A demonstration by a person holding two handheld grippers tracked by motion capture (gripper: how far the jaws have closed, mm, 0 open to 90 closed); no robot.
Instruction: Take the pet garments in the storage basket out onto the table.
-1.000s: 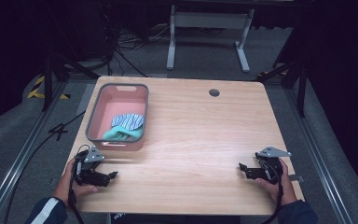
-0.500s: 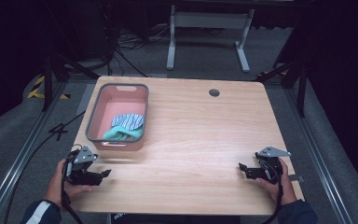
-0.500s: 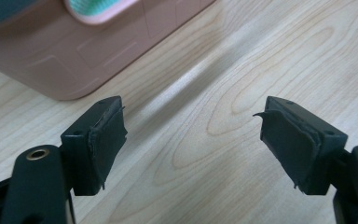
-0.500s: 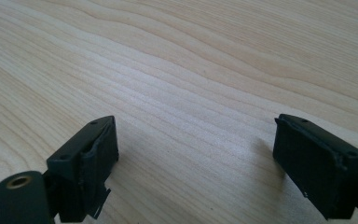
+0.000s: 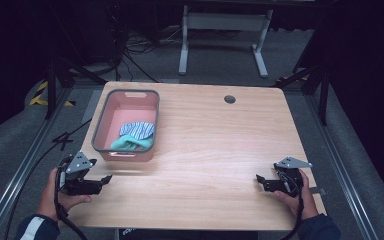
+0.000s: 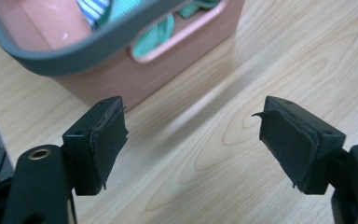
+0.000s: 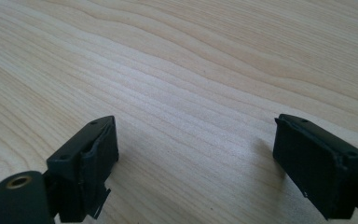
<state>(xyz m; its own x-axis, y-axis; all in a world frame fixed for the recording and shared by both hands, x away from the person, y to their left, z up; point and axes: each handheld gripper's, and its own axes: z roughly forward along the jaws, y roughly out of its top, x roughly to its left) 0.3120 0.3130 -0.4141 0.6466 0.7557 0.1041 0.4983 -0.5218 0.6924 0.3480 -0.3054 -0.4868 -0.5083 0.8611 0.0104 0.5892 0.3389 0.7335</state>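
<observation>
Pink basket holds striped cloth; no readable writing; both grippers' fingers spread, empty.

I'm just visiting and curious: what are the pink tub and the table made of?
The pink tub looks like matte moulded plastic, with a grey rim and cut-out handle; the rim may be rubbery, hard to tell. The table looks like light wood or wood-look laminate: grain lines show, with a smooth, faintly shiny finish.

Pink bin cropped at frame top
</observation>
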